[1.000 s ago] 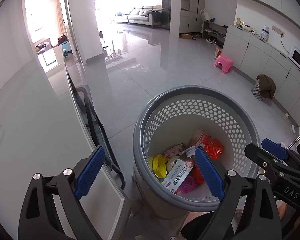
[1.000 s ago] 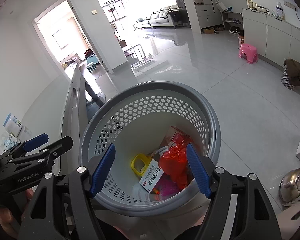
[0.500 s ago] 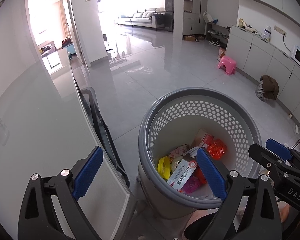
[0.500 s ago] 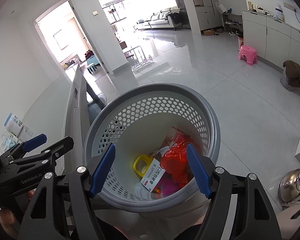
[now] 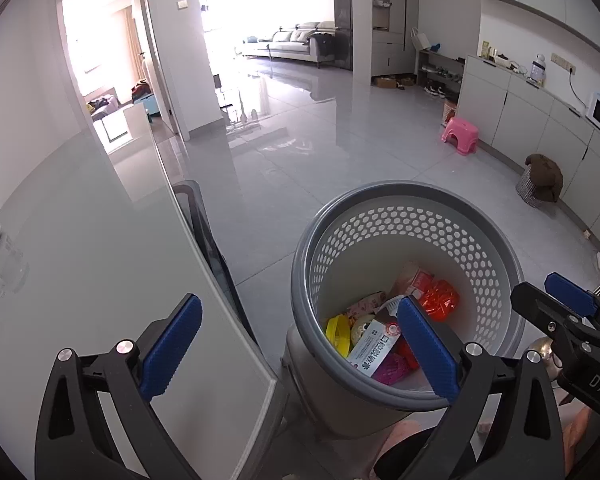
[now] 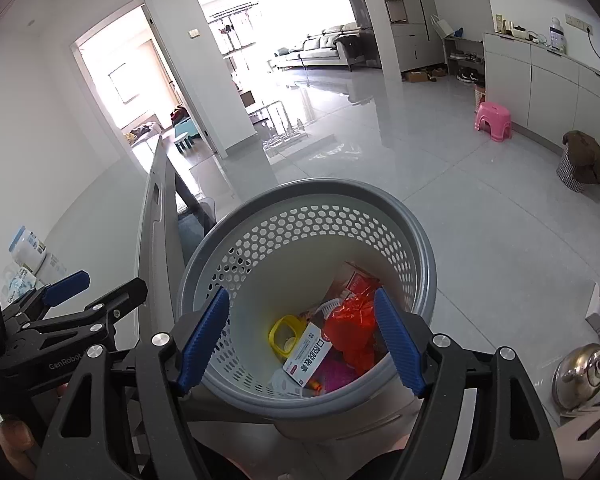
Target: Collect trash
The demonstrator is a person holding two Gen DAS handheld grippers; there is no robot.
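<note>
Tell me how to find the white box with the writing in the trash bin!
Look for the big grey basket with holes beside the table. Down at its bottom lies the trash pile. The white box is flat, with red writing, lying between a yellow ring and a crinkly red bag.

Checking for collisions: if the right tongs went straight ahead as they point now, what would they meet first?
Probably the trash in the gray basket: the open right tongs aim into its mouth, toward the white box and red bag. Depth is unclear.
</note>
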